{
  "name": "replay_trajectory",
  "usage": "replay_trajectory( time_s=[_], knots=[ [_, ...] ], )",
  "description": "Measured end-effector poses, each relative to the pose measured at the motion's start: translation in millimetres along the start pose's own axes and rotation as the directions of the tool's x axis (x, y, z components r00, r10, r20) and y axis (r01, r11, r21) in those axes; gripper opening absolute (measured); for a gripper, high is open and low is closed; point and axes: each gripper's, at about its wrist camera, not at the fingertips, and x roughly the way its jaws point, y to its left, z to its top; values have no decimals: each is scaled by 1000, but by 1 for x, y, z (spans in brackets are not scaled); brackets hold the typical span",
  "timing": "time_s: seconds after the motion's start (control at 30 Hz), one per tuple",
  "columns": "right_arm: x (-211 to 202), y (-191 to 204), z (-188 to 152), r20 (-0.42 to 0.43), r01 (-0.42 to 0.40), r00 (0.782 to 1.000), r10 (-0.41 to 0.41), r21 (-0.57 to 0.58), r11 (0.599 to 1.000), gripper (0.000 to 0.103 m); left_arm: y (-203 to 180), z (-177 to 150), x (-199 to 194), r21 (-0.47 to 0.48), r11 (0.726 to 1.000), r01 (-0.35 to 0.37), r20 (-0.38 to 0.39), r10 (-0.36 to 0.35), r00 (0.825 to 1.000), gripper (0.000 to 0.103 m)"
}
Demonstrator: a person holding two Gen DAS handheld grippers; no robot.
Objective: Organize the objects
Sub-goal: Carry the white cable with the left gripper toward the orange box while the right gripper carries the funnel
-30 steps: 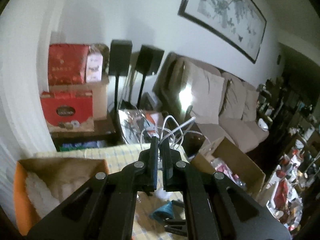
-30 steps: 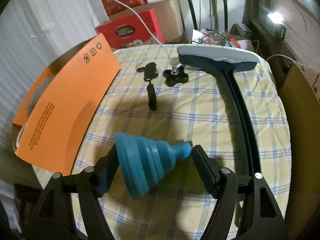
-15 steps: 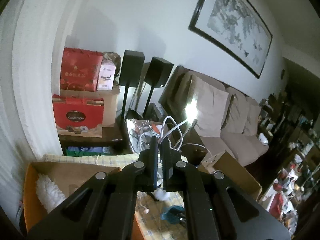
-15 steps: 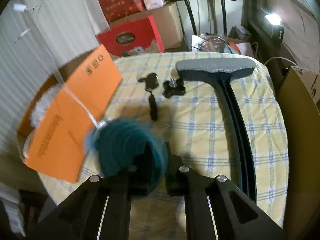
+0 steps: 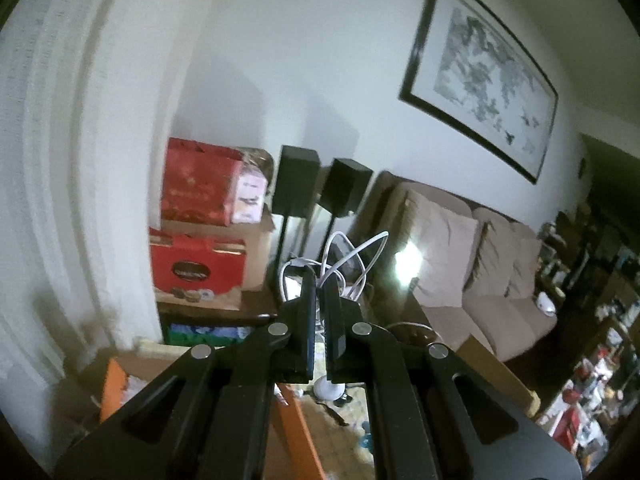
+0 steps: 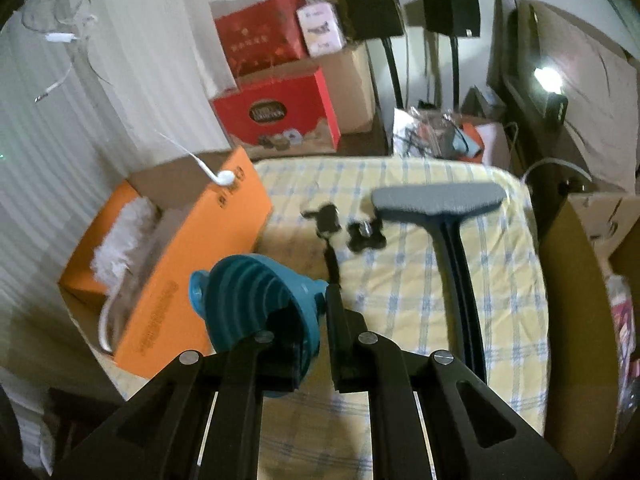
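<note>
Right gripper (image 6: 323, 300) clamped on blue funnel (image 6: 256, 304), raised above checked tablecloth (image 6: 408, 280), beside orange box (image 6: 176, 280). Left gripper (image 5: 319, 280) pinched shut on white cable (image 5: 352, 260), loops sticking up past fingertips, well above table. Long-handled brush (image 6: 448, 216) lying flat on cloth.

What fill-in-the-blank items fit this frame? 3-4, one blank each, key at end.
1. The right claw is shut on the teal ____.
2. The left claw grips a bundle of white ____.
3. The white duster lies inside the ____ box.
4. The long-handled brush lies on the ____ tablecloth.

Missing words: funnel; cable; orange; checked
</note>
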Motion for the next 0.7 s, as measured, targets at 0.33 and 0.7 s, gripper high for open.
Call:
replay_trajectory(
  time_s=[0.33,0.7],
  knots=[
    [-25,53,30,42,-85,995,89,-89,992,9,45,-5,-15,-22,996,-89,-12,88,996,3],
    [-17,103,34,23,-142,989,147,-149,979,9,55,-17,-15,-31,996,-87,-32,86,996,3]
  ],
)
